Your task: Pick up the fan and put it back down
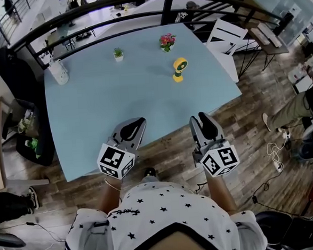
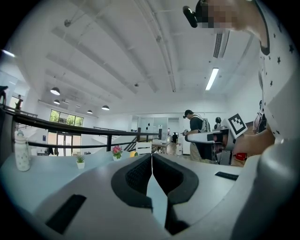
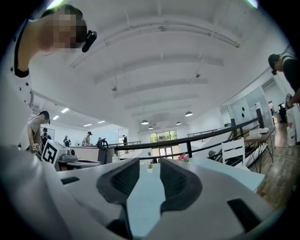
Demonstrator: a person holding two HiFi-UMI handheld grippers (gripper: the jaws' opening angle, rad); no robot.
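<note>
The left gripper [image 2: 151,158] hovers over the near edge of the pale blue table [image 1: 91,110], its fingers closed on nothing; it is best kept clear. Farther right, the small yellow desk fan [image 1: 179,70] stands towards the table's far right side, well ahead of both grippers. The right gripper [image 3: 149,164], fingers parted and empty, should probably go forward level, straddle the fan's neck, then squeeze gently. The fan's long axis is upright, base down; its round head seems to face the person.
</note>
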